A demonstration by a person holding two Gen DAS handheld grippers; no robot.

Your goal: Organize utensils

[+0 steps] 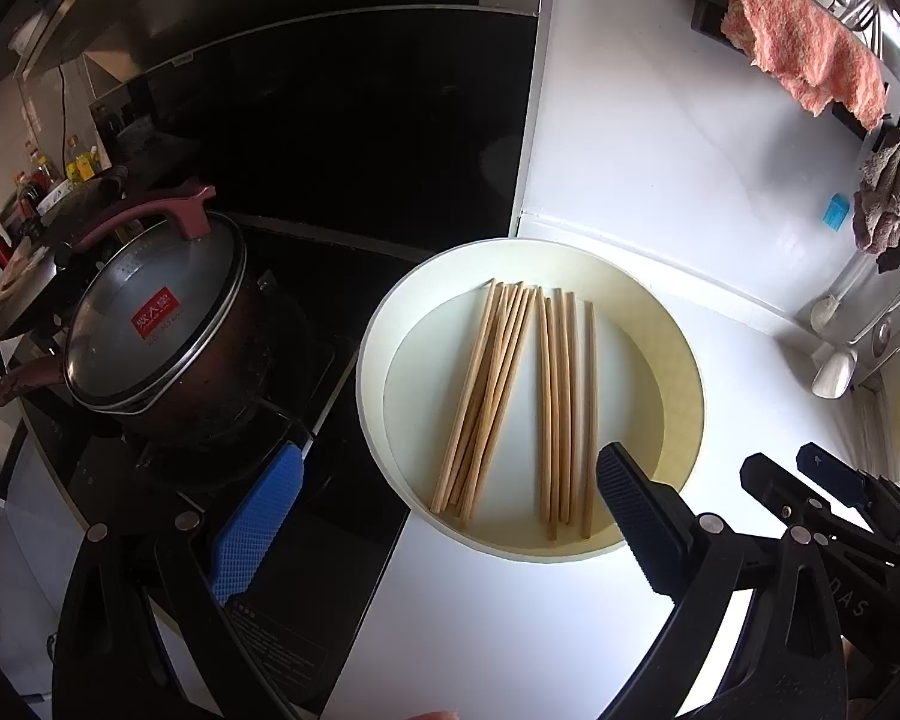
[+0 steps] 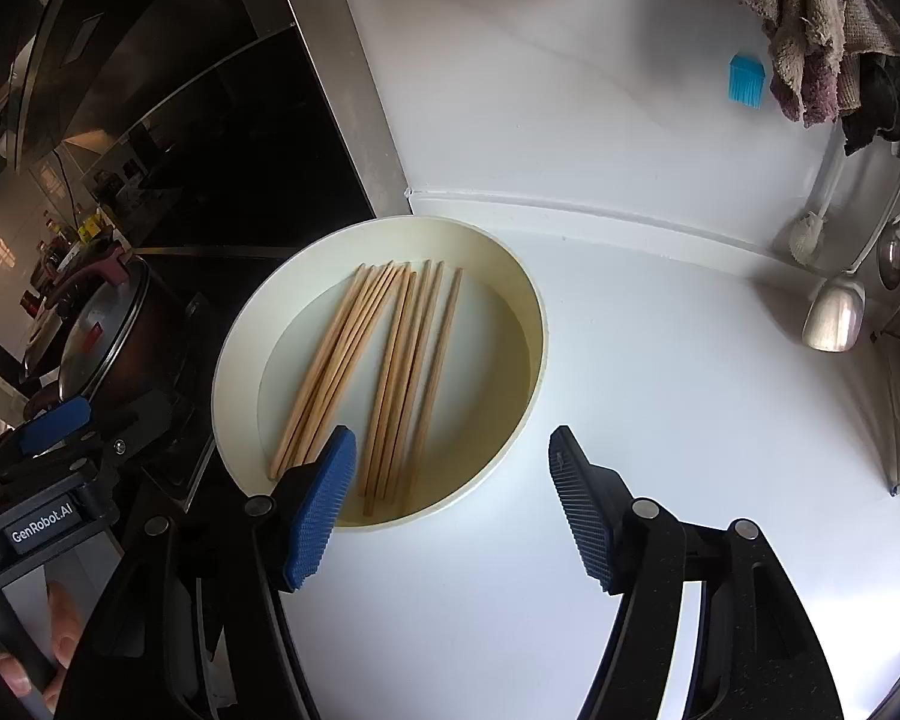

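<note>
Chopsticks: thin pale wooden chopsticks (image 2: 378, 384) lie loose in a round cream shallow basin (image 2: 528, 300), in two bunches, a slanted one on the left and a straighter one on the right.
Basin place: on the glossy white countertop (image 2: 660, 408), just right of the black glass hob (image 1: 360, 516).
Long axis: near to far, so the near ends point roughly back toward both grippers.
Right gripper (image 2: 450, 510): jaws wide apart and empty; its blue ribbed left pad hangs over the basin's near rim, above the near ends of the sticks.
Left gripper (image 1: 450, 516): jaws spread wide, nothing between them, straddling the basin's near-left rim.
Nearer hand: judged the right.
Textures: smooth slender sticks, likely to roll on slick plastic.
Neighbours: dark lidded pot (image 1: 156, 342) on the hob at left; metal ladle (image 2: 834, 312) hanging at far right.
</note>
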